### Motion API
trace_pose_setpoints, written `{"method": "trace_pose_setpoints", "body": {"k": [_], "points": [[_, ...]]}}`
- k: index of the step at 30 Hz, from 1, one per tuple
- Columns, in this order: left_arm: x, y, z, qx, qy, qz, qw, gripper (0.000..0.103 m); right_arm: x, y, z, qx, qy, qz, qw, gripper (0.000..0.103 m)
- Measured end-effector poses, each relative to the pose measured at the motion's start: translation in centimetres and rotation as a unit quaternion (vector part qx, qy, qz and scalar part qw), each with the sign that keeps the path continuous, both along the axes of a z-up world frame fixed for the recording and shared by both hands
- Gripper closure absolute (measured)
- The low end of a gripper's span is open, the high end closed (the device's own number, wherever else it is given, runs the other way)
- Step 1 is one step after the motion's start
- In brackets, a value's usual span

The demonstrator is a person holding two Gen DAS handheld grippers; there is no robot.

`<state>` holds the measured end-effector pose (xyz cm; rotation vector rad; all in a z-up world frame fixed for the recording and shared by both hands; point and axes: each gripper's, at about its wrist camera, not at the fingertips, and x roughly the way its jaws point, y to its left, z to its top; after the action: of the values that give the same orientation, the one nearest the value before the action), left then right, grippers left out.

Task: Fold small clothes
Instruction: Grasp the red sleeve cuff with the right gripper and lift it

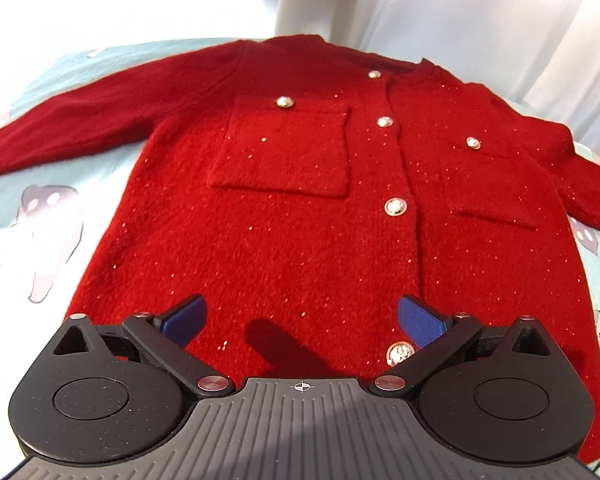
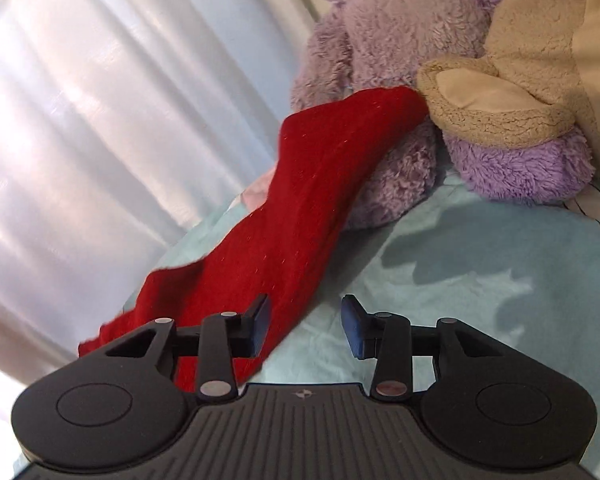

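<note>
A small red knit cardigan (image 1: 300, 208) with silver buttons and two chest pockets lies flat, front up, on a light blue sheet (image 1: 60, 184). Both sleeves spread outward. My left gripper (image 1: 302, 318) is open wide and hovers over the cardigan's bottom hem, empty. In the right wrist view one red sleeve (image 2: 300, 200) stretches away, its cuff resting against a purple plush toy (image 2: 400, 40). My right gripper (image 2: 305, 326) is open, empty, with its left finger over the sleeve's edge and its right finger over the sheet.
A beige plush toy (image 2: 520, 72) leans on the purple one at the sleeve's far end. White curtains (image 2: 80, 120) hang behind the bed. The sheet has pale cartoon prints (image 1: 48, 216).
</note>
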<state>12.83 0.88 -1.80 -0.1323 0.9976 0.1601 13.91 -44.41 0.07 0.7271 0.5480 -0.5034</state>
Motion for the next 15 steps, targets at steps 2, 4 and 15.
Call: {"method": "trace_pose_setpoints", "body": {"k": [2, 4, 15], "points": [[0.2, -0.2, 0.2, -0.009, -0.017, -0.007, 0.9998, 0.0, 0.8, -1.8, -0.6, 0.034, -0.021, -0.022, 0.999, 0.059], [0.4, -0.2, 0.1, -0.023, -0.03, -0.01, 0.9992, 0.0, 1.2, -3.1, -0.7, 0.053, -0.05, -0.043, 0.996, 0.057], [3.7, 1.1, -0.6, -0.069, -0.011, -0.017, 0.9974, 0.0, 4.5, -1.4, 2.4, -0.042, -0.083, -0.003, 0.996, 0.089]]}}
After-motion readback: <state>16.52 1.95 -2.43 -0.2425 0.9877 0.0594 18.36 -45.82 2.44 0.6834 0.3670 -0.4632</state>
